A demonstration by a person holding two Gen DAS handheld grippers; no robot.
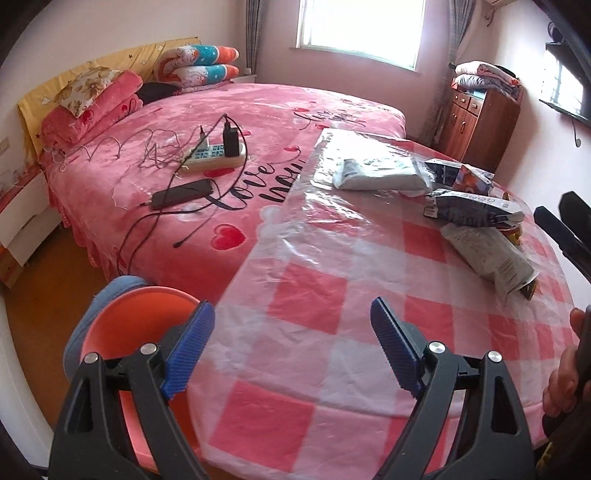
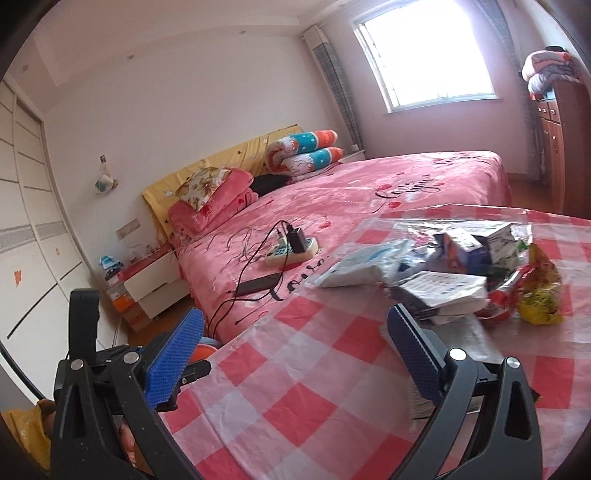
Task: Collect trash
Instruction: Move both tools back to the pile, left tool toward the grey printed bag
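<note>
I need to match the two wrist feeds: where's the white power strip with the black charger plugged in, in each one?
Left wrist: the power strip lies on the pink bed, upper centre-left, beyond the table's far-left edge.
Right wrist: the power strip sits at mid-frame, on the bed, left of the trash pile.
Shared landmark: the black phone, lying just nearer the camera than the strip in both.

The left wrist view looks steeply down over the near edge of the checked table (image 1: pixel 332 295), close above the cloth, facing across it toward the bed (image 1: pixel 166 184) and window (image 1: pixel 362 29). The right wrist view sits lower and flatter at that same near edge (its horizon tilted), facing the same way. Both share the table's far edge with the trash pile (image 2: pixel 461 273), the bed and the power strip (image 2: pixel 291 254).
</note>
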